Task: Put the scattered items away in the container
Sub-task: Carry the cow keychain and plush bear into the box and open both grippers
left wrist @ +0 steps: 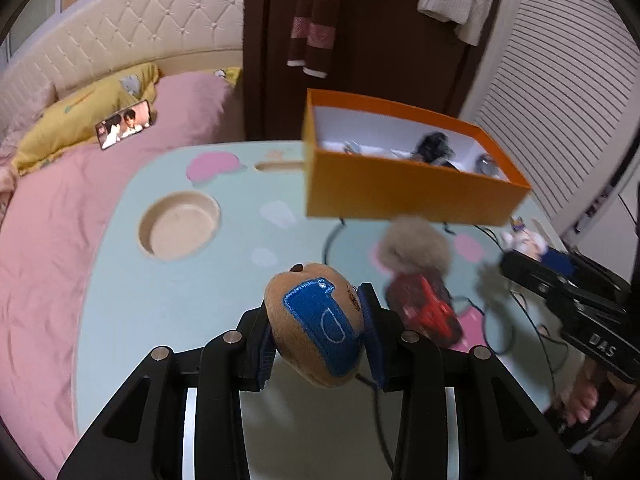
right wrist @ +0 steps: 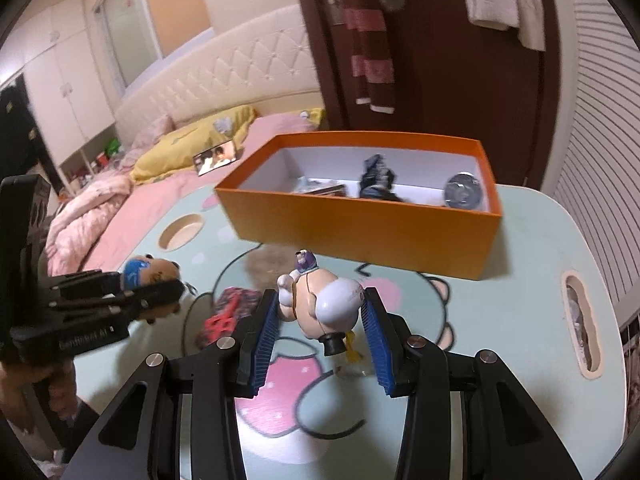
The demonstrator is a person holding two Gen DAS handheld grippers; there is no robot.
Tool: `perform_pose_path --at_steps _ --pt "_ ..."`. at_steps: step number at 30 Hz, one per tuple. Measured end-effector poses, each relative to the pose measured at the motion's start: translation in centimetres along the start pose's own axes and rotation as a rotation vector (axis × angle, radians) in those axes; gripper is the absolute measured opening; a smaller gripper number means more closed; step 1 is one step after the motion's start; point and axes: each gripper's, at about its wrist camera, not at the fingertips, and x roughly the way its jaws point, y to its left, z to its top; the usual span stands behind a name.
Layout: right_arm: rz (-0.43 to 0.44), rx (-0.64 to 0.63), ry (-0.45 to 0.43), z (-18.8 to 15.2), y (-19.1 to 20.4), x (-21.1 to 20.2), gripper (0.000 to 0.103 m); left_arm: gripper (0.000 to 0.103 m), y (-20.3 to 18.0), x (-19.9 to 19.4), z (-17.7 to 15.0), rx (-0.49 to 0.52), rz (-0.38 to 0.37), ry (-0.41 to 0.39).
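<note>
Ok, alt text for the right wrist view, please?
The right tongs grip a small figurine above a pastel cartoon table. Behind it sits an open orange box already holding a few items. At left, the left tongs hold a brown plush toy.

1. Warm, dim indoor light is filling both views; its source is not showing.
2. Motion blur is smearing the box and the fluffy toy.
3. Fisheye bending is curving the headboard, and black corners are vignetting each frame.
4. Soft shadow is lying under the box.
</note>
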Motion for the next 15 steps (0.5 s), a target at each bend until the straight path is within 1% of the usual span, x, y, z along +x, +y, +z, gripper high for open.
perform_pose_path --at_steps 3,15 --pt "0.010 -0.019 0.007 0.0 0.7 0.1 0.041 0.039 -0.6 -0.4 -0.3 0.005 -0.025 -0.001" --pt "0.008 -0.043 -0.003 0.7 1.4 -0.2 0.040 0.039 -1.9 -1.2 0.6 0.040 -0.046 -0.022"
